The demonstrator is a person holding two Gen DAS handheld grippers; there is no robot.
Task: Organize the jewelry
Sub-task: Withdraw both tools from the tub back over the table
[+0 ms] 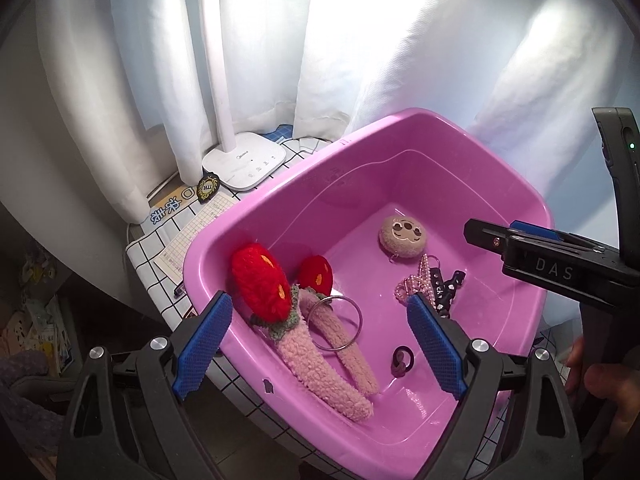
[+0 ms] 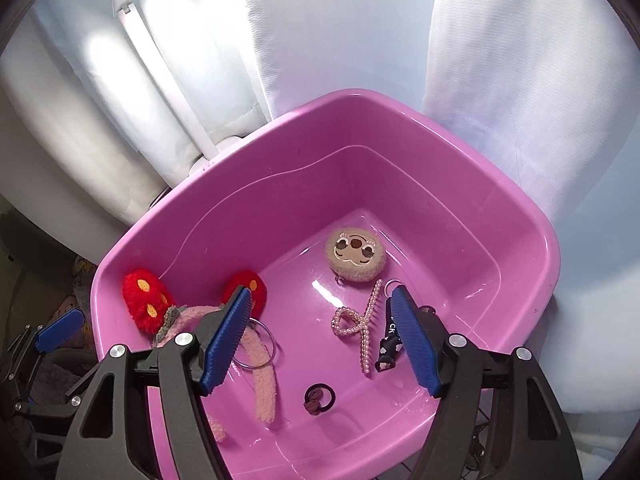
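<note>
A pink plastic basin holds the jewelry. In it lie a fuzzy pink headband with red strawberries, a metal ring, a beige plush face, a pearl hair claw, a black clip and a dark hair tie. My left gripper hangs open over the basin's near left part, holding nothing. Over the near middle my right gripper is also open and empty, above the pearl claw.
The basin stands on a grid-patterned cloth over a small table. A white desk lamp base, a paper sheet and a black badge lie to the basin's left. White curtains hang close behind. A hand shows at lower right.
</note>
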